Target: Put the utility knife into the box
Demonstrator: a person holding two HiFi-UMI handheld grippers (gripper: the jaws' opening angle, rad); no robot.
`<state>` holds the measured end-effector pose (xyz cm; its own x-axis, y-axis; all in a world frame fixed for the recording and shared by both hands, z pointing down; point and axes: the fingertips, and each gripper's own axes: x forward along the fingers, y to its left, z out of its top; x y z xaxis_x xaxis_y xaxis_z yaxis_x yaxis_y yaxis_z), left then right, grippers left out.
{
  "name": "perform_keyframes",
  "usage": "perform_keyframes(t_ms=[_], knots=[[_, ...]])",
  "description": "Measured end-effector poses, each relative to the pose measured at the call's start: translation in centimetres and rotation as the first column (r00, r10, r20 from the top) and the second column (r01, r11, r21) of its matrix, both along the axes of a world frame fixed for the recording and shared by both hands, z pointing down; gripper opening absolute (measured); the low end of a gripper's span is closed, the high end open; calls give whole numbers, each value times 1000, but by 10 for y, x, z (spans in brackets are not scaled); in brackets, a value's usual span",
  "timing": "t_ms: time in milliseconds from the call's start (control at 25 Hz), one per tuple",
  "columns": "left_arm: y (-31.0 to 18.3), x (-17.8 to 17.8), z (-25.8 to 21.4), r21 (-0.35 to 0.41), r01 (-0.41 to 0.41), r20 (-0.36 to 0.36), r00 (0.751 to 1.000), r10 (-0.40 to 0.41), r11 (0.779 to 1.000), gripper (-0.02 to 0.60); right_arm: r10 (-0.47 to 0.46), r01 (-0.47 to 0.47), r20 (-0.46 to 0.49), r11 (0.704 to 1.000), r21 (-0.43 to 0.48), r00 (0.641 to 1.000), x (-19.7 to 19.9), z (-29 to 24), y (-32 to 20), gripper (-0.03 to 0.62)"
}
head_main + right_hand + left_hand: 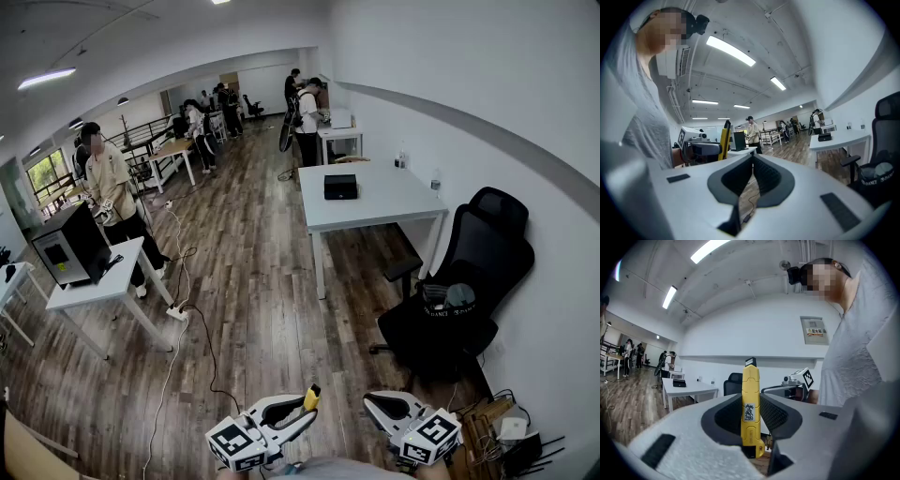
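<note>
Gripping the yellow utility knife [750, 394] between its pads, the left gripper [751, 414] holds the tool upright, with the dark blade end poking above the jaws. A small white sticker [749, 412] on the knife's body carries dark print too fine to read. In the head view the knife's yellow tip [311, 398] shows at the front of the left gripper [302, 417], low in the frame and well apart from the black box [340, 186].

The right gripper [753, 161] has its pads brought together with nothing between them; in the head view it [372, 403] sits just beside the left one.

A framed wall sign [815, 331] has a red and yellow band, its writing too small to make out. White lettering on the black office chair [478, 253] seems to end in "ANCE".

The black box rests on a white table [394, 202] standing against the white wall, the chair near its right corner. The wooden floor [253, 309] runs the length of a long room, with a cable [202, 337] trailing across it. More white tables stand further off, people [108, 187] are standing among them, and strip lights [45, 78] line the ceiling.
</note>
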<state>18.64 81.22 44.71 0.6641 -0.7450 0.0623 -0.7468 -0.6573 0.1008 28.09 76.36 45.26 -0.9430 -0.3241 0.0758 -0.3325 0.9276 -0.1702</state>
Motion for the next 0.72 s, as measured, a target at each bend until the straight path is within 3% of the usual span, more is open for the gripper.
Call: perform_keyframes(t_ms=[720], knots=[[-1, 9, 2, -6, -3, 6, 1000, 3, 1000, 124, 7, -7, -4, 1000, -7, 1000, 8, 3, -4, 34]])
